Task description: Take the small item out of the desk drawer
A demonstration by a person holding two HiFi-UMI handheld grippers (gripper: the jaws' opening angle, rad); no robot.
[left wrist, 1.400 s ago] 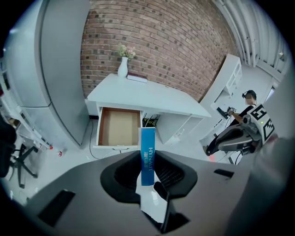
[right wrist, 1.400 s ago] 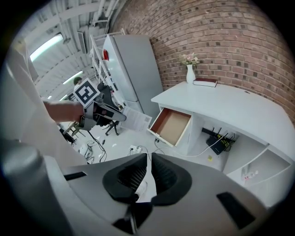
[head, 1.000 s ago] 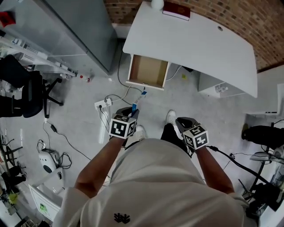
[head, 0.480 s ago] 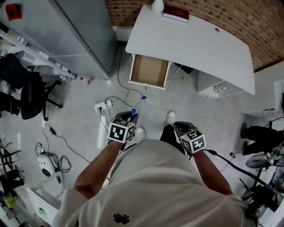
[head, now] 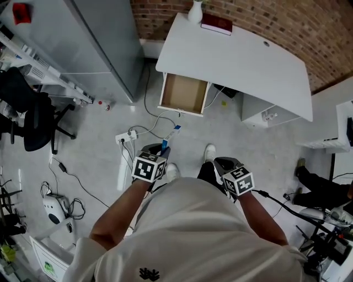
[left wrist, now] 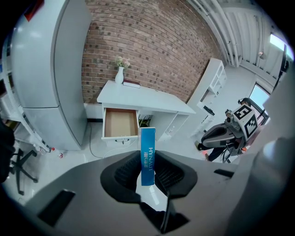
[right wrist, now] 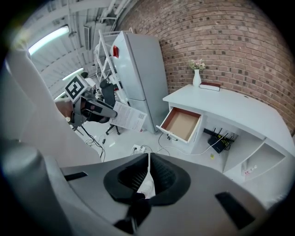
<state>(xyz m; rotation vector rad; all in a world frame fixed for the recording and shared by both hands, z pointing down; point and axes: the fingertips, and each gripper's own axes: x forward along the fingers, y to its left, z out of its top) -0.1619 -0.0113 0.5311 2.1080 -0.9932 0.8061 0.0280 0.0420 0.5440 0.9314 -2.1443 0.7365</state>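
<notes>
One brick wall (left wrist: 152, 46) closes the room, far ahead of both pairs of fingers. One tall grey cabinet (head: 94, 38) stands ahead of the left fingers and off to their left. One white desk (head: 242, 60) stands against the wall, ahead of the fingers and well apart from them. It has one drawer (head: 183, 93), which is pulled out towards the fingers and shows its brown bottom. On the far edge of the desk, beyond the drawer, stand one white vase (head: 194, 12) and, just beside it, one dark red book (head: 216, 23). One black office chair (head: 33, 118) sits well to the left of the left fingers. One white power strip (head: 127, 135) lies on the floor, just ahead of the left fingers and to their left.

There are two grippers, each carrying one marker cube. The left gripper (left wrist: 148, 159) has its fingers (left wrist: 127, 171) partly apart and pressed on one slim blue box (left wrist: 147, 152). The box stands upright between them, its top poking out past the fingertips towards the drawer. It is clear of the drawer and well apart from the desk. The right gripper (right wrist: 149, 159), held level with the left one and to its right, has its fingers (right wrist: 134, 174) brought together. Only a thin slit shows between them and they grip nothing.
</notes>
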